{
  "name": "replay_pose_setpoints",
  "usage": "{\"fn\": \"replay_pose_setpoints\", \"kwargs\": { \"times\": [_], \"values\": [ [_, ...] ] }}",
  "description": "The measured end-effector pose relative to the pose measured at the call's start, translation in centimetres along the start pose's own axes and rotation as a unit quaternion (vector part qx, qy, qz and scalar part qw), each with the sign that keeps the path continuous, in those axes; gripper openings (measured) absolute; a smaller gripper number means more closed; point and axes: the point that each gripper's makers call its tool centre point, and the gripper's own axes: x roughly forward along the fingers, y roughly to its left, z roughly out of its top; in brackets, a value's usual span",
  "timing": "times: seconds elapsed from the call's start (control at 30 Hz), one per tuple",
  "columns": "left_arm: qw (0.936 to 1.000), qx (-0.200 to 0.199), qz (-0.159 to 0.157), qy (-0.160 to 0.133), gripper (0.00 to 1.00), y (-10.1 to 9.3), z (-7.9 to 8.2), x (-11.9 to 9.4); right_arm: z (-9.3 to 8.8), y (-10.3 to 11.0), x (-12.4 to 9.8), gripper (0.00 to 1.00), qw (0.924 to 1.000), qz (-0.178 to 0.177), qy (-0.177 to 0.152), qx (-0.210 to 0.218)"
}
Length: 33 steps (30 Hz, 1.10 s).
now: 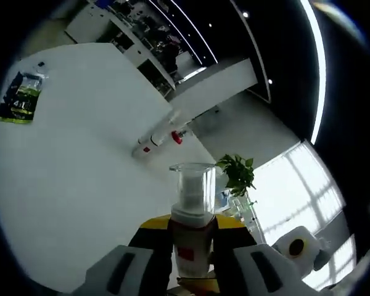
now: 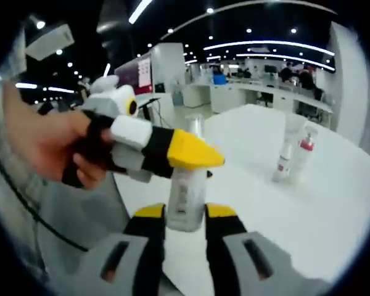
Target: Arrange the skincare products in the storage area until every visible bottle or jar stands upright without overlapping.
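Observation:
A frosted bottle point(image 1: 192, 191) with a clear cap and a red label stands upright between the yellow-tipped jaws of my left gripper point(image 1: 192, 231), which is shut on it. In the right gripper view my right gripper point(image 2: 185, 216) is shut on the lower body of the same bottle point(image 2: 185, 194). The left gripper point(image 2: 191, 154), held by a hand point(image 2: 46, 145), clamps it higher up. Two slim bottles stand upright on the white table point(image 2: 333, 209): a white one point(image 1: 149, 145) point(image 2: 285, 157) and a red-capped one point(image 1: 177, 137) point(image 2: 304, 151), close together.
A green and black packet point(image 1: 21, 95) lies far off on the table point(image 1: 80, 185). A potted plant point(image 1: 237, 172) and a roll point(image 1: 296, 245) sit beyond the table edge. Office desks point(image 2: 265, 92) fill the background.

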Motion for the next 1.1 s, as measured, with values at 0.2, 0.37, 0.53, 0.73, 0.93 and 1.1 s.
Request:
{"fn": "replay_pose_setpoints", "kwargs": {
  "times": [0.2,0.37,0.53,0.73,0.93,1.1],
  "values": [
    [0.9996,0.007,-0.022,0.016,0.24,-0.4,-0.3,-0.8,0.1,0.6,-0.8,0.2,0.9966,0.046,-0.025,0.064],
    [0.9952,0.05,-0.079,0.028,0.23,-2.6,-0.2,-1.5,1.3,1.7,-1.8,0.19,0.9723,0.123,-0.082,0.181],
    [0.9886,0.036,-0.141,0.039,0.25,-4.4,-0.1,-2.0,2.6,3.1,-2.9,0.19,0.9376,0.198,-0.116,0.261],
    [0.9817,0.019,-0.186,0.034,0.27,-5.9,0.0,-2.5,3.6,3.9,-4.0,0.19,0.8943,0.254,-0.149,0.337],
    [0.9837,0.021,-0.176,0.032,0.26,-5.7,-0.4,-2.4,3.3,4.1,-3.7,0.2,0.8995,0.243,-0.136,0.337],
    [0.9876,0.037,-0.152,0.012,0.26,-4.7,0.6,-2.2,3.1,3.3,-2.8,0.19,0.9246,0.194,-0.125,0.303]
  ]
}}
